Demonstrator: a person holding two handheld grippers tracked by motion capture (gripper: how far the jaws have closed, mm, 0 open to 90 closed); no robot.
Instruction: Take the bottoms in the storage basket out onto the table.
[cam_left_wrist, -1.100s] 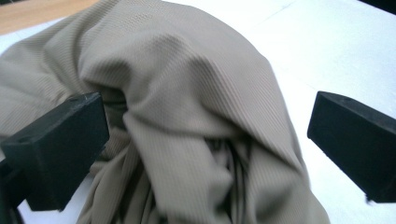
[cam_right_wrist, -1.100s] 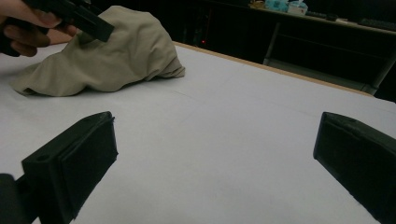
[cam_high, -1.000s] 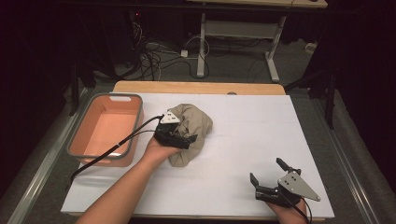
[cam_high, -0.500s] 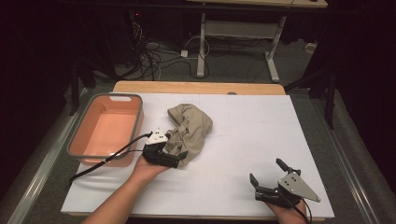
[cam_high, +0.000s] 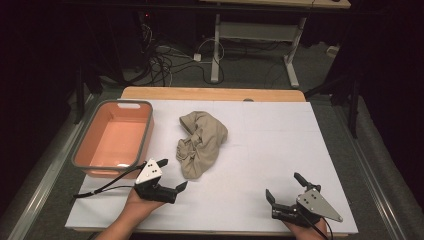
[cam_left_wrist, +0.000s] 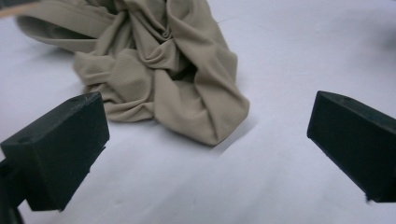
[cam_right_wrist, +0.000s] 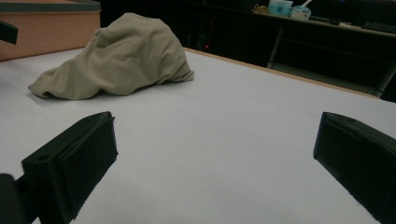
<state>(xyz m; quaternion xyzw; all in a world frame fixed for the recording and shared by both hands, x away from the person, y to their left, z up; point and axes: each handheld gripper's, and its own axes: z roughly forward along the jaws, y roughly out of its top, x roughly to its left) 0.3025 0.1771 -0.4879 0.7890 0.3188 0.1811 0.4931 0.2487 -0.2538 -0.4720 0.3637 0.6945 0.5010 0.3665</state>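
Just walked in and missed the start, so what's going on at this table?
A person sits at a white-covered table with a hand-held gripper in each hand. A crumpled beige cloth lies loose mid-table, beside an orange bin. The left hand-held gripper rests near the front edge with its jaws wide open, aimed at the cloth but apart from it. The right hand-held gripper, also open, rests at the front right, holding nothing.

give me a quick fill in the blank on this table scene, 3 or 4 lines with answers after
1. The crumpled tan cloth lies on the white table, to the right of the empty ____ tub.
2. The left gripper has its fingers ____, with nothing between them.
3. The right gripper rests near the table's ____ edge.
4. The cloth lies ____ the tub, not in it.

Answers: orange; open; front; outside
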